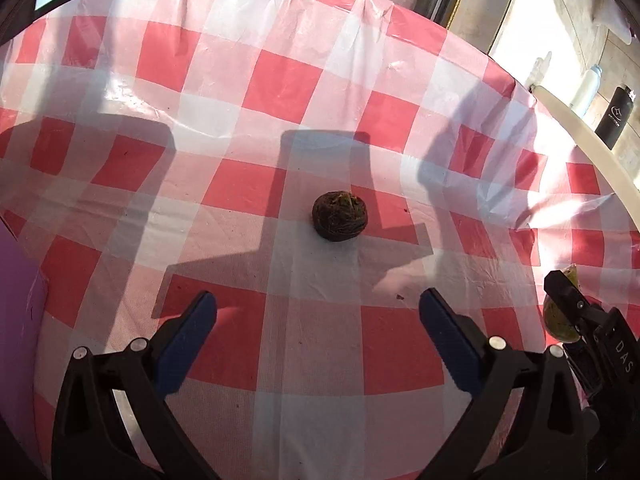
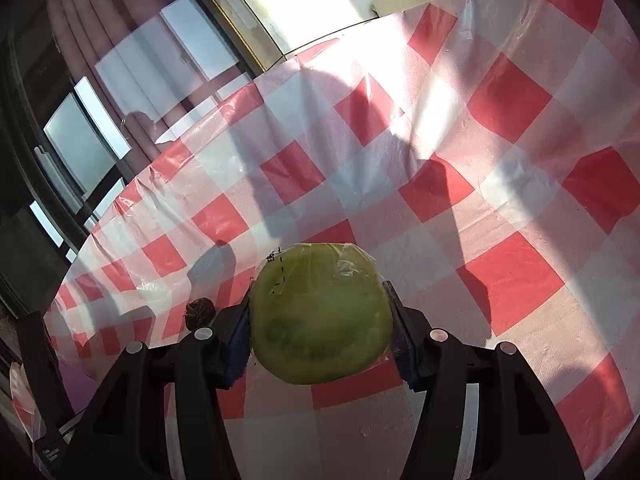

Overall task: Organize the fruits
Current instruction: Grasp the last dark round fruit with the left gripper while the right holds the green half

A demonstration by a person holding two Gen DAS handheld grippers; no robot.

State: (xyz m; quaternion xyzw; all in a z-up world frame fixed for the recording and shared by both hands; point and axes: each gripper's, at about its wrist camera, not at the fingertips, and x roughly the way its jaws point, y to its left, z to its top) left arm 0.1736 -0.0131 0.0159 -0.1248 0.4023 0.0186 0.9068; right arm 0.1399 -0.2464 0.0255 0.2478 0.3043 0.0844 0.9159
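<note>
Gripping a plastic-wrapped green fruit (image 2: 320, 316), the right hand-held gripper (image 2: 320, 320) has its jaws pressed against the fruit's two flanks and carries it above the counter (image 2: 520, 272), which is covered in a red-and-white checked cloth. The wrap looks loose and glossy near the top of the fruit, at about 12 o'clock from the jaws. The left hand-held gripper (image 1: 318, 316) stands wide and holds nothing, its blue-padded fingers (image 1: 188, 340) aimed at a small dark round fruit (image 1: 340, 216) resting on the cloth at 12 o'clock, well apart from the fingertips. In the right wrist view that same dark fruit sits at about 9 o'clock, just beside the left jaw. From the left wrist view the right gripper and a sliver of its green load appear at 3 o'clock, near the frame edge.

The likely trouble is slip: the film may slide over the smooth green skin, so a tilt or a quick swing could let the fruit drop and roll. The two grippers are close, and a sideways sweep could make them knock together. The dark fruit is round and small, so a jaw arriving off-centre may nudge it away across the slick cloth instead of catching it.
</note>
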